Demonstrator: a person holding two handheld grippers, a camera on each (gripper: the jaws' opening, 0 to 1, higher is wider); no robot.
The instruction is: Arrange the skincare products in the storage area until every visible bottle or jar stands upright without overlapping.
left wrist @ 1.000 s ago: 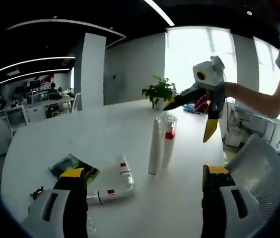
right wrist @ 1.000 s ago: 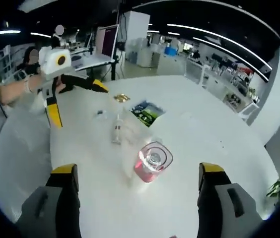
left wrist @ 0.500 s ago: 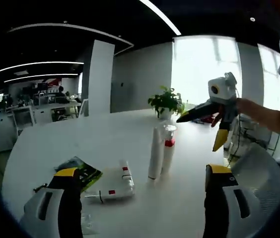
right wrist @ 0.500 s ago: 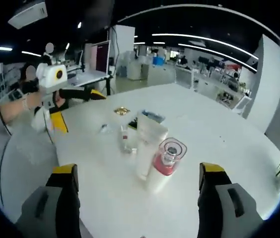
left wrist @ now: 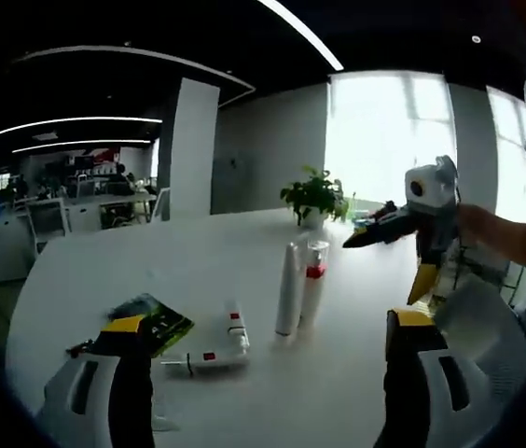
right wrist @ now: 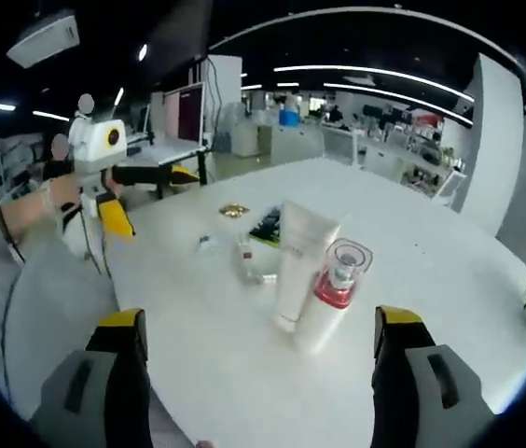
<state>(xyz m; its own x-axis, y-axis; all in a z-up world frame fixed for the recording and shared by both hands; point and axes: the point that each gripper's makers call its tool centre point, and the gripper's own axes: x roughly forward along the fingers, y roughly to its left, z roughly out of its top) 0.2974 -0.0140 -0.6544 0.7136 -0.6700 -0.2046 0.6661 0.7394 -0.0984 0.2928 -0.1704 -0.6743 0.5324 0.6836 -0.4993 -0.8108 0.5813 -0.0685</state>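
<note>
While both grippers, left and right, hover spread and empty, a white tube and a red-collared bottle stand upright together mid-table; another tube lies flat nearby.

1. An open-plan office: rows of desks with monitors and clutter stretch far beyond the right gripper's jaws under long ceiling light strips.
2. A large round white meeting table lies just ahead of the left gripper, a potted plant at its far edge by tall windows.
</note>
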